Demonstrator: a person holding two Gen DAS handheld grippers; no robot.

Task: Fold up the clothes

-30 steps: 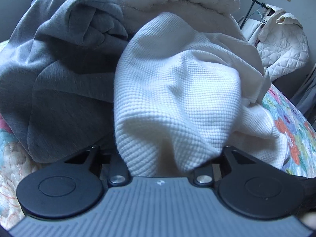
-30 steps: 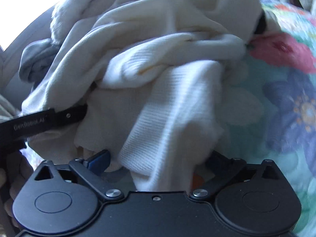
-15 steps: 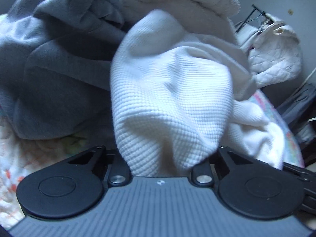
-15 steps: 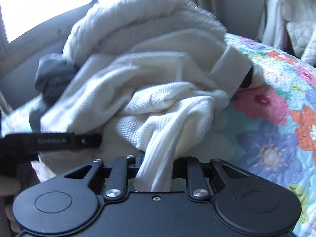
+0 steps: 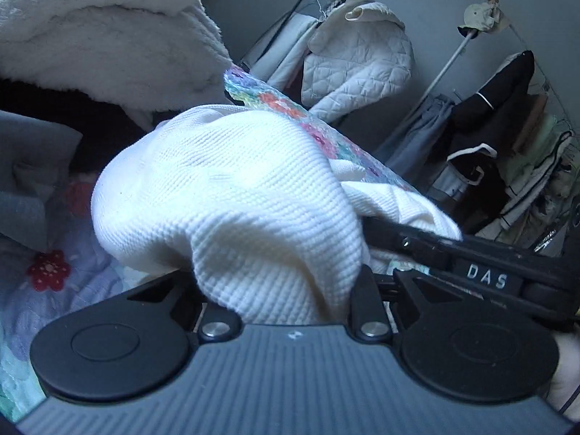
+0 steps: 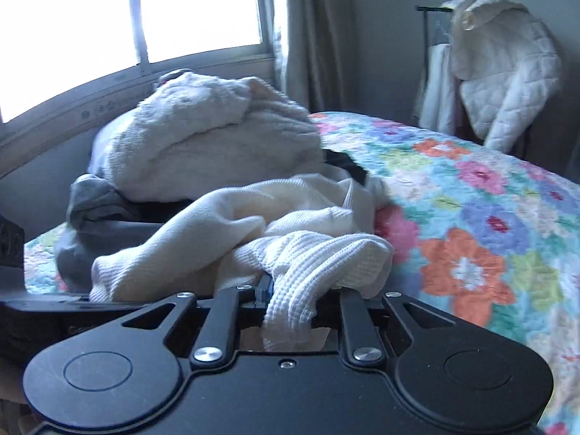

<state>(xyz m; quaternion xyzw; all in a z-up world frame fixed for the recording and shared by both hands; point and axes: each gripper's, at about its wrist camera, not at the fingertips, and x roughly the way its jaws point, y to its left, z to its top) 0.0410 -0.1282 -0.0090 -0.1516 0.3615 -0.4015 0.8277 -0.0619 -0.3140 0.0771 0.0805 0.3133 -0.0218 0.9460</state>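
Observation:
A cream waffle-knit garment [image 5: 232, 199] bulges over my left gripper [image 5: 279, 290], which is shut on it; the cloth hides the fingers. In the right wrist view the same garment [image 6: 224, 224] lies bunched on the floral quilt [image 6: 471, 210], and my right gripper [image 6: 290, 301] is shut on a fold of it. The right gripper's black body [image 5: 485, 272] crosses the left wrist view at the right, close beside the left gripper.
A fluffy white blanket [image 6: 203, 134] and a grey sweatshirt [image 6: 94, 210] are piled behind the garment near the window. A rack with a white quilted jacket [image 6: 504, 69] stands beyond the bed. Dark hanging clothes [image 5: 489, 127] are at the right.
Both grippers have pulled the cream garment back and away from the pile. The right gripper closed on a fold of it. The grey sweatshirt has dropped out to the left.

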